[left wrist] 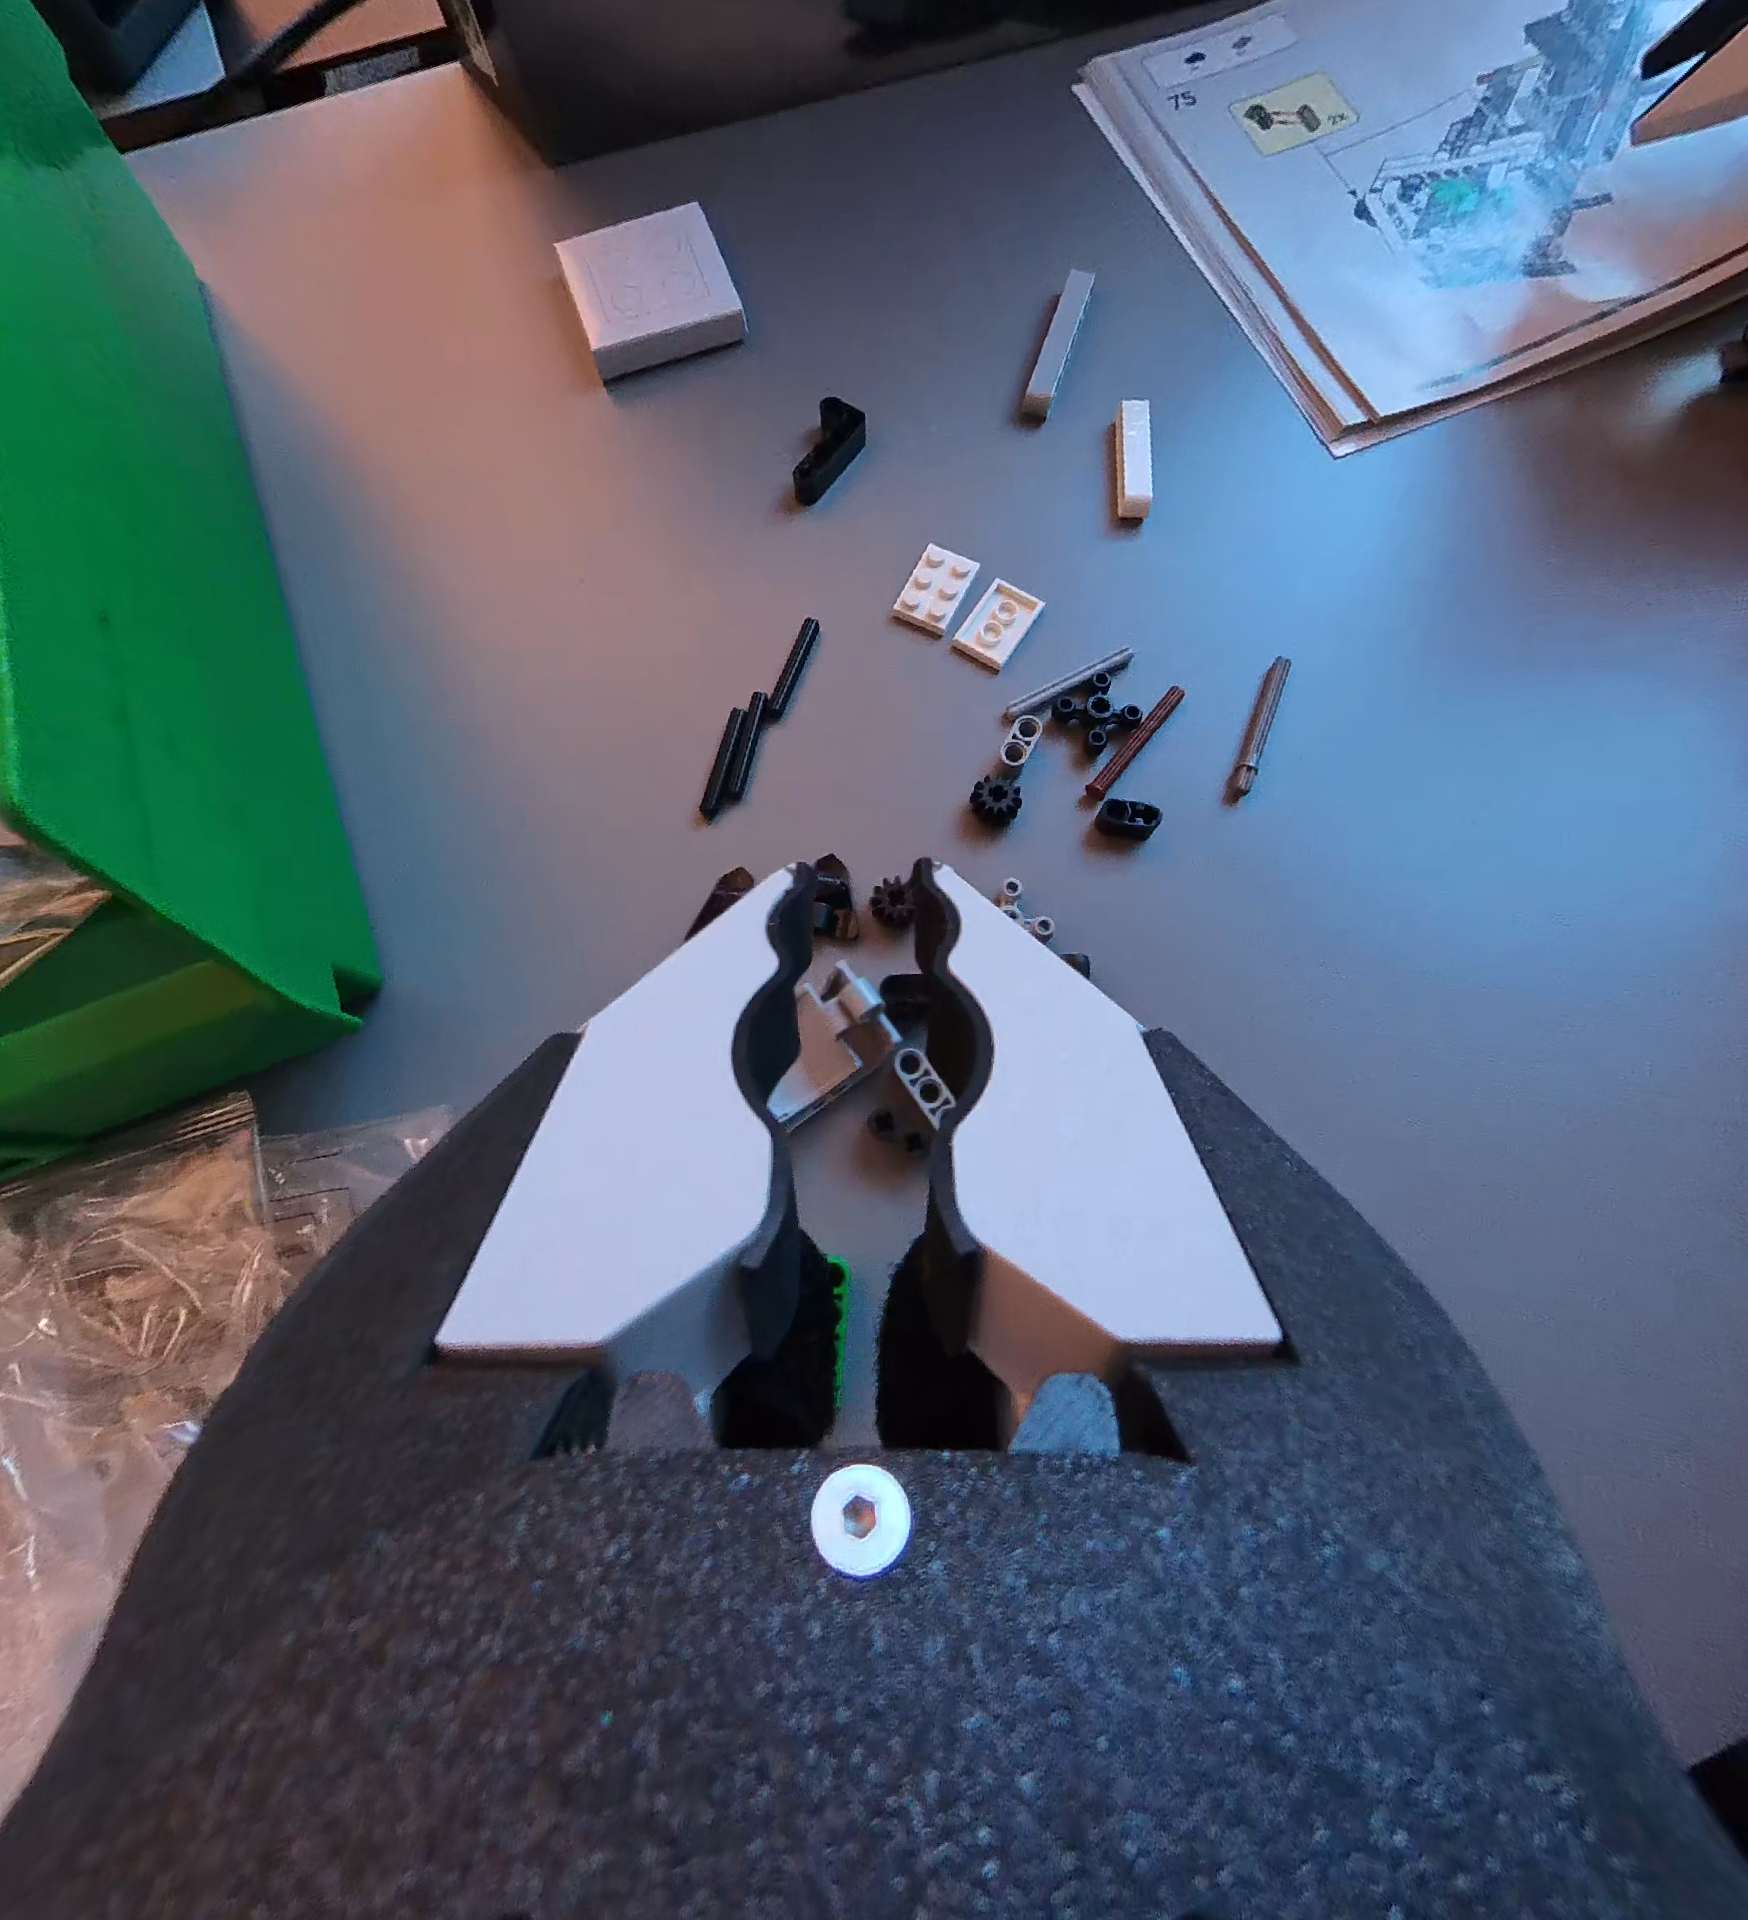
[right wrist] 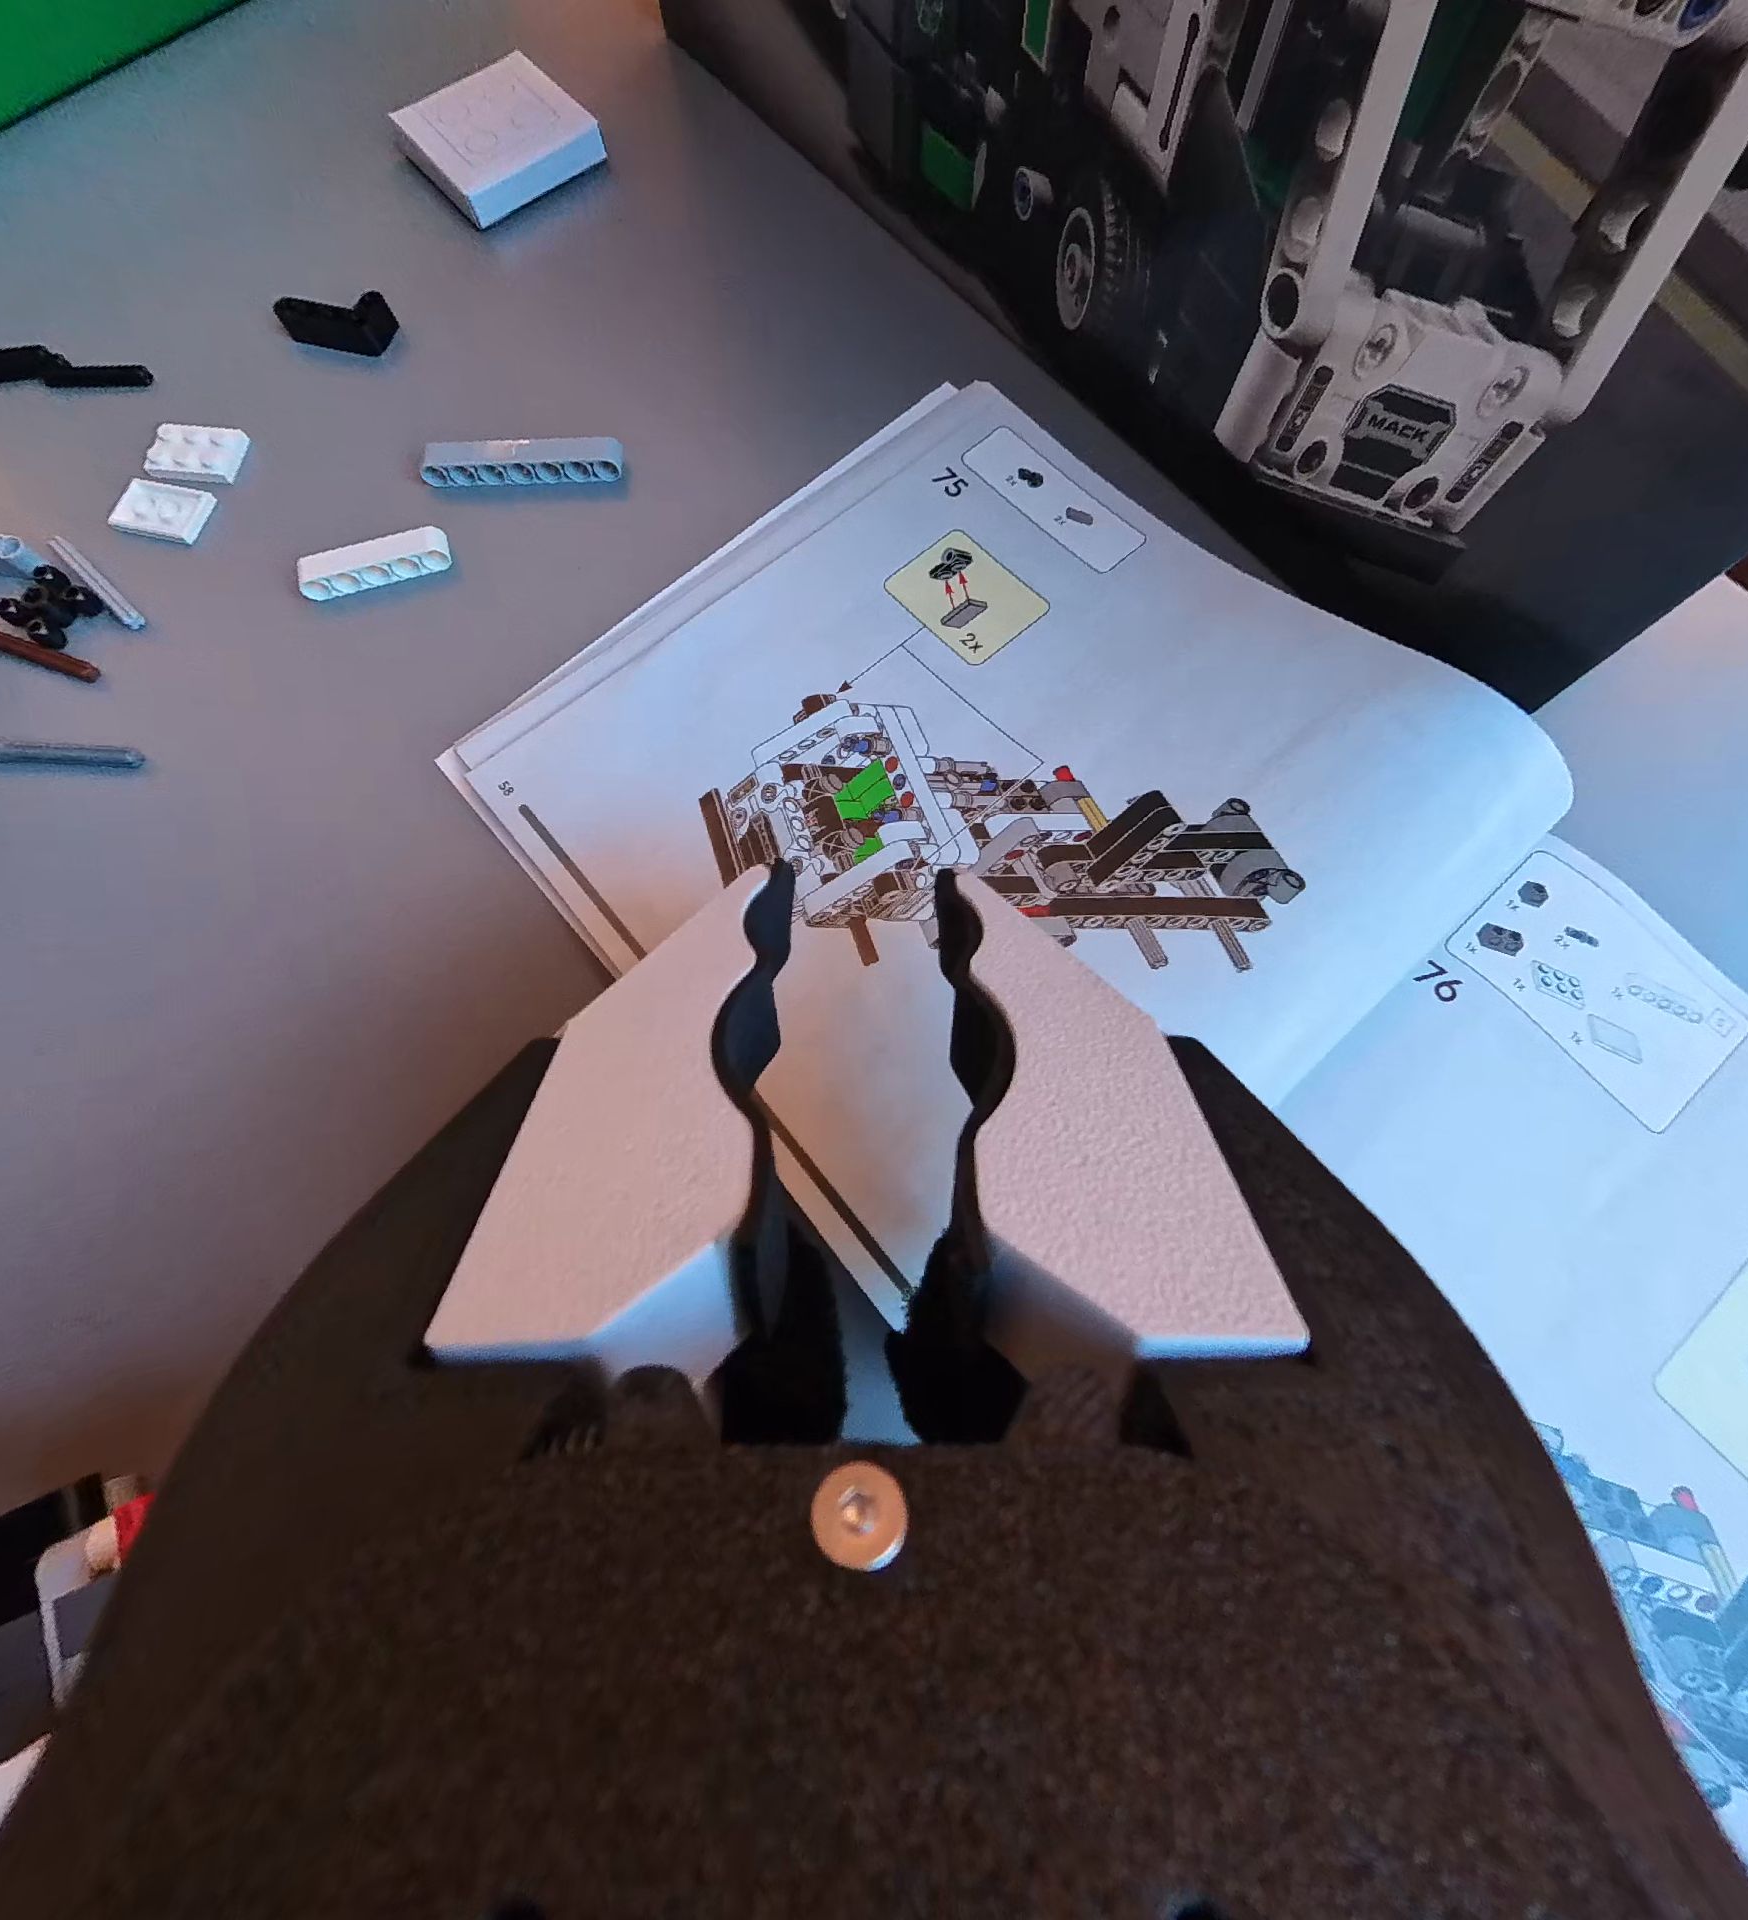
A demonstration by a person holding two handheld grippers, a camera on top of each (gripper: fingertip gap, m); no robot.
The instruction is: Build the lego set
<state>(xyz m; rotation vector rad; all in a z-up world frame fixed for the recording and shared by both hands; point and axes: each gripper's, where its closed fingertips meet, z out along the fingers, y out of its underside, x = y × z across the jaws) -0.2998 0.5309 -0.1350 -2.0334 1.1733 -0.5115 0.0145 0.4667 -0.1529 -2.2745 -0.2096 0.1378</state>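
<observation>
Loose Lego parts lie on the grey table (left wrist: 1472, 935). My left gripper (left wrist: 862, 871) is open and empty, hovering over small parts: a grey angled piece (left wrist: 839, 1049), a black gear (left wrist: 886, 902) and a light grey connector (left wrist: 924, 1075). Farther off lie two white plates (left wrist: 965, 619), several black axles (left wrist: 758, 719), a grey beam (left wrist: 1057, 343) and a white beam (left wrist: 1134, 459). My right gripper (right wrist: 857, 881) is open and empty above the open instruction booklet (right wrist: 1109, 748). The beams (right wrist: 522, 462) and plates (right wrist: 179, 480) show at its left.
A green bin (left wrist: 122, 582) stands at the left with clear plastic bags (left wrist: 70, 1351) below it. A white flat block (left wrist: 650, 289) lies at the back. The set's box (right wrist: 1317, 260) stands behind the booklet. The booklet also shows at the upper right of the left view (left wrist: 1472, 208). The tips of one gripper are about 35 cm away from the tips of the other. From my left tips it is roughly 5 cm to the black gear (left wrist: 886, 902); from my right, 30 cm. From either gripper's tips it is about 15 cm to the white beam (left wrist: 1134, 459). The right camera catches it too, in the right wrist view (right wrist: 351, 552).
</observation>
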